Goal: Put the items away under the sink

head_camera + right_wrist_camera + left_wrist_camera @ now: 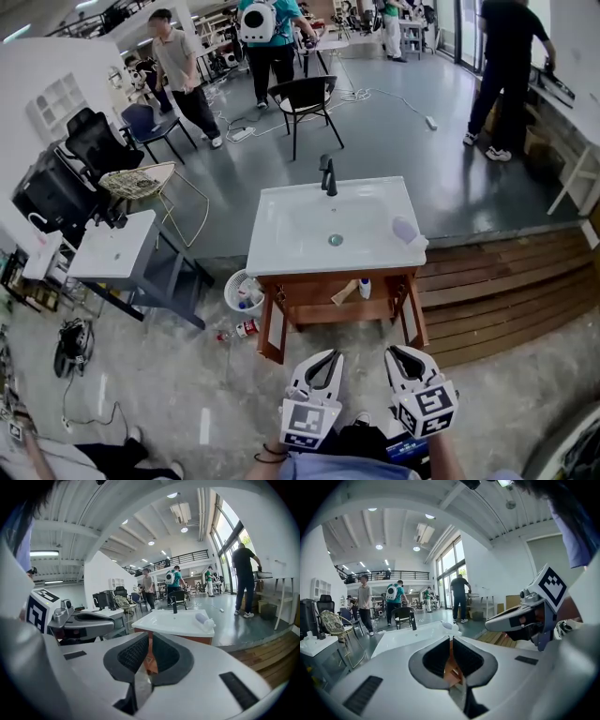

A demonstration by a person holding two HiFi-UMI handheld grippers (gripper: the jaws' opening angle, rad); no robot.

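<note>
A pale lilac bottle [405, 230] lies on its side at the right edge of the white worktop [281, 246] of the sink vanity, well right of the drain and nearer than the black faucet [328, 176]. On the open wooden shelf below stand a small white bottle [364, 288] and, just left of it, a tilted beige item [344, 292]. Both are near the left tongs [323, 360] and right tongs [405, 356], which hover side by side, each narrowed to a slit and holding nothing. A white wastebasket [242, 292] sits on the floor left of the vanity.

Bottle [405, 229] on sink's [291, 239] right edge; 2 items [364, 288] on shelf [319, 312] beneath.
</note>
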